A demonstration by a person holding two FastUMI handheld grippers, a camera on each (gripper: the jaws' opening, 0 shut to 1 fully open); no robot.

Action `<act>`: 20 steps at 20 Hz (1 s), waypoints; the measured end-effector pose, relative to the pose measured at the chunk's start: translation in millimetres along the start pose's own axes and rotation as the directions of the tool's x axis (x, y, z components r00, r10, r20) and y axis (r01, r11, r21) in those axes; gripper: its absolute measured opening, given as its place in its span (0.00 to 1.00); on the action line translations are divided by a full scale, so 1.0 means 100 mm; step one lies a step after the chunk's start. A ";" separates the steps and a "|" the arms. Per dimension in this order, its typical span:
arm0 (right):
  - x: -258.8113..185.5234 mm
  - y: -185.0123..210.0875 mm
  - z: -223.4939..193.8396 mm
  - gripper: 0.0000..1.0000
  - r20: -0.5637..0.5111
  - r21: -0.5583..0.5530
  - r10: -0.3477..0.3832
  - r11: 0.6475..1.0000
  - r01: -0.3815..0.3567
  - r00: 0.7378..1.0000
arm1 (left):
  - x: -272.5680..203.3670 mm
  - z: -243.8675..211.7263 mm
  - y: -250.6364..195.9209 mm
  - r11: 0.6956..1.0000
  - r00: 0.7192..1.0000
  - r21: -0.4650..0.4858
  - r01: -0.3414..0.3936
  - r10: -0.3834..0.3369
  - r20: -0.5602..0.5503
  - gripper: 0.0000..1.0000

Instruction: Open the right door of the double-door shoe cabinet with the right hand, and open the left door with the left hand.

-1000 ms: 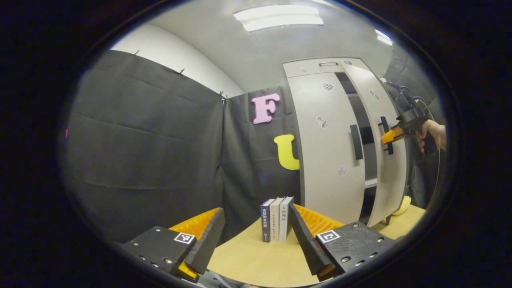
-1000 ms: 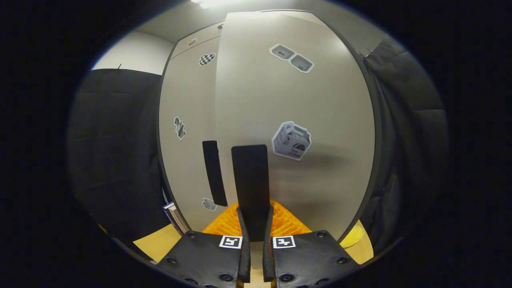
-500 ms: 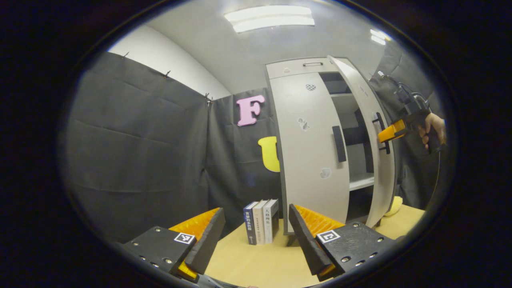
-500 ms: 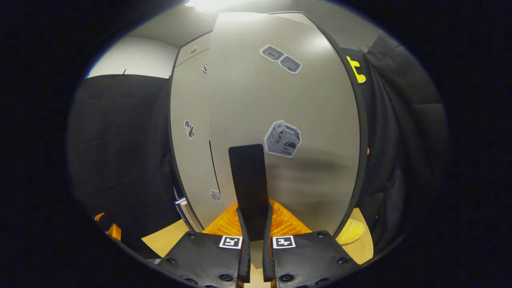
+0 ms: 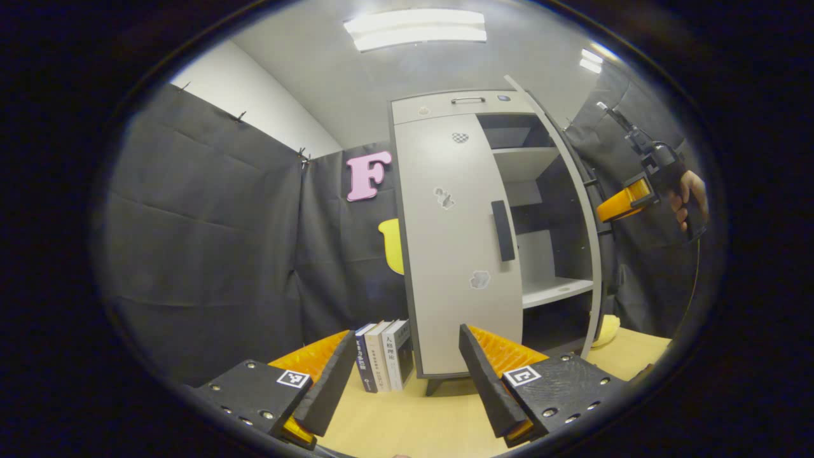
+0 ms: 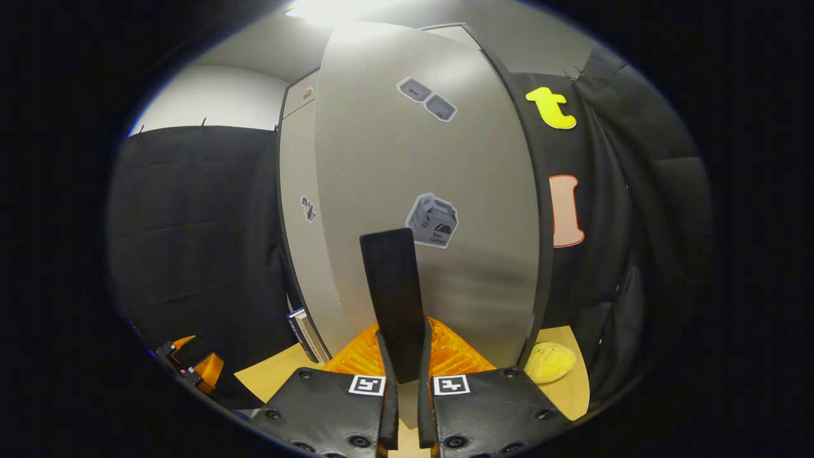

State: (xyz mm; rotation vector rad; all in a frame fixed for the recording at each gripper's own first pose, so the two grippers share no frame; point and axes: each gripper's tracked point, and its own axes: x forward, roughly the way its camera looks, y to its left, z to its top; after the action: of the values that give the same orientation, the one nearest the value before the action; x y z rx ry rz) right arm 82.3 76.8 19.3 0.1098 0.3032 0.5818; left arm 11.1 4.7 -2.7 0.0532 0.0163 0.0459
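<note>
Right tongs (image 6: 407,375) clench the right door's handle (image 6: 394,299); the left gripper view reveals shelves (image 5: 553,289) that door (image 6: 420,191) hides. Left tongs (image 5: 407,375) gape, released.

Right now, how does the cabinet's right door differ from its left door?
The right door is swung wide open, baring the shelves; the left door sits shut against the cabinet. The right door's handle is clamped in the right claw; the left door's handle is free, with the open left claw well short of it. Both doors are pale grey, with a dark upright handle and stickers.
</note>
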 end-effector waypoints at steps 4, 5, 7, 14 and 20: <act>-0.06 -0.07 0.00 0.13 -0.002 -0.012 -0.014 1.000 0.014 1.000 | 0.04 0.01 -0.27 0.999 0.999 -0.007 0.047 -0.047 0.002 0.94; -0.07 -0.09 0.01 0.13 -0.002 -0.018 -0.017 1.000 0.017 1.000 | 0.06 0.02 -0.34 0.998 0.998 -0.006 0.056 -0.056 0.002 0.94; -0.09 -0.12 0.01 0.13 -0.001 -0.023 -0.025 0.999 0.025 1.000 | 0.06 0.01 -0.44 0.997 0.997 -0.006 0.071 -0.071 0.003 0.94; -0.15 -0.31 0.02 0.10 0.010 -0.055 -0.111 0.992 0.111 0.994 | 0.06 0.00 -0.71 0.995 0.995 -0.020 0.097 -0.097 -0.001 0.94; -0.28 -0.63 0.07 0.14 0.038 -0.101 -0.250 0.962 0.253 0.967 | -0.02 0.01 -0.97 0.993 0.993 -0.028 0.119 -0.119 -0.001 0.94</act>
State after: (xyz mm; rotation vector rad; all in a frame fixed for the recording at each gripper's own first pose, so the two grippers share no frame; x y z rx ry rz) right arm 95.4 9.0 21.3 -0.0232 0.2571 0.3426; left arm 13.6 -92.3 -6.8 0.0242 0.0213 -0.0729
